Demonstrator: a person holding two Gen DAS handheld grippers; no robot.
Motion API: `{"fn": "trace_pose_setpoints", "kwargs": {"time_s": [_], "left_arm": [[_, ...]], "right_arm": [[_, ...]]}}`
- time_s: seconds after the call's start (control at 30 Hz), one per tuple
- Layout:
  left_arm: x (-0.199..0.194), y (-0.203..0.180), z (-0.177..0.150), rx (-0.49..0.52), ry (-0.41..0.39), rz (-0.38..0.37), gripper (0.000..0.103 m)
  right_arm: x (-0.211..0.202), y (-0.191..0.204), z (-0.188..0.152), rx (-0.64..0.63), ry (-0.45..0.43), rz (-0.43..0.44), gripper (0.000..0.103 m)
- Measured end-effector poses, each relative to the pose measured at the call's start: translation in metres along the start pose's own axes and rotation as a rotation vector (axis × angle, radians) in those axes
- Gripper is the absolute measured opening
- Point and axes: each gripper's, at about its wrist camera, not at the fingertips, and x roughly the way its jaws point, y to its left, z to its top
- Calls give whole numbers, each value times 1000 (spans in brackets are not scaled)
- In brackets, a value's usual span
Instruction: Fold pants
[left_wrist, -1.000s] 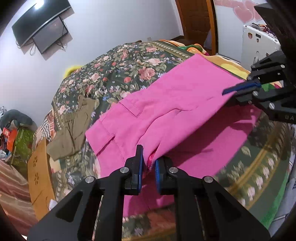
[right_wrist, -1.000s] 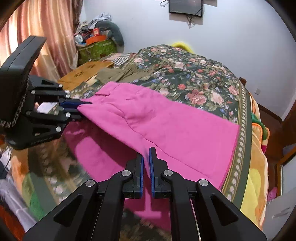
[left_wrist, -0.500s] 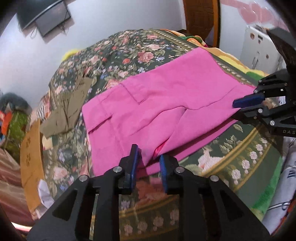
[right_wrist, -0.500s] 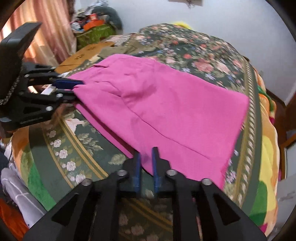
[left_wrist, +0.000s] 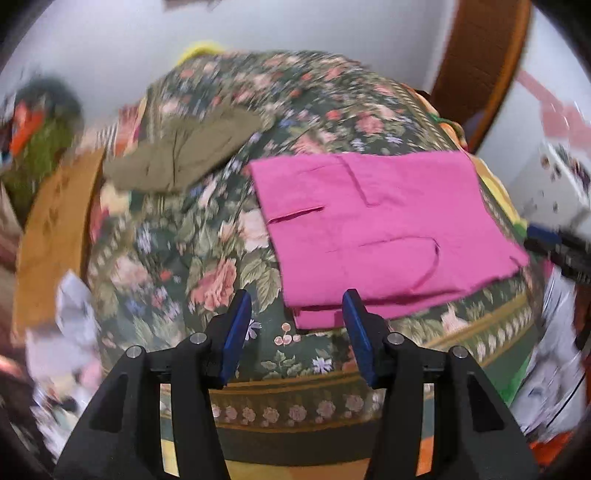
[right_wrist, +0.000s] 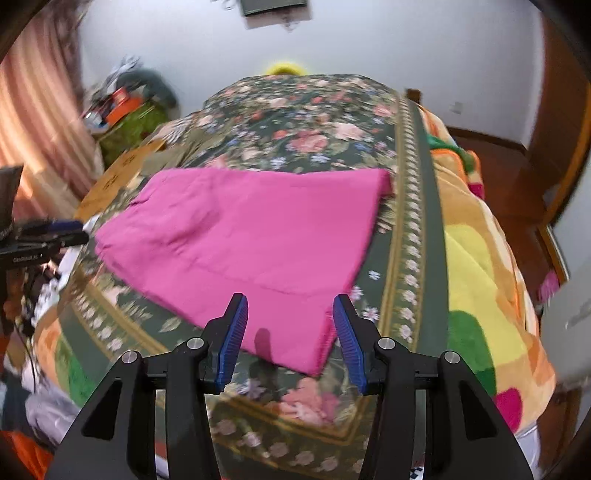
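Observation:
The pink pants (left_wrist: 380, 229) lie folded in half and flat on the floral bedspread (left_wrist: 207, 258); they also show in the right wrist view (right_wrist: 251, 236). My left gripper (left_wrist: 297, 334) is open and empty, just off the near waist corner of the pants. My right gripper (right_wrist: 290, 338) is open and empty, just above the near hem corner. Each gripper shows at the edge of the other's view, the right one (left_wrist: 554, 243) and the left one (right_wrist: 44, 236).
Olive-green pants (left_wrist: 184, 151) lie on the bed beyond the pink ones. A wooden bedside stand (left_wrist: 55, 236) and clutter are at the left. An orange-yellow blanket (right_wrist: 480, 266) hangs over the bed's right side. A wooden door (left_wrist: 480, 62) stands behind.
Both grippers let go of the pink pants and opened wide. The pants dropped flat, folded, on the bed. Both grippers pulled back toward the near edge.

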Motion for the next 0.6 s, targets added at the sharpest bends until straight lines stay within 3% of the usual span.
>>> {"fn": "trace_pose_setpoints", "kwargs": {"time_s": [0.13, 0.23, 0.43, 0.6], "left_arm": [[18, 12, 5, -103, 45, -67, 49], [29, 9, 4, -131, 70, -119, 27], [33, 7, 2, -148, 72, -70, 14], [18, -2, -2, -76, 35, 5, 13]], "right_arm": [[12, -8, -7, 41, 28, -10, 44], [26, -10, -15, 62, 67, -3, 44], [31, -15, -22, 77, 61, 17, 44], [29, -15, -25, 53, 57, 6, 44]]}}
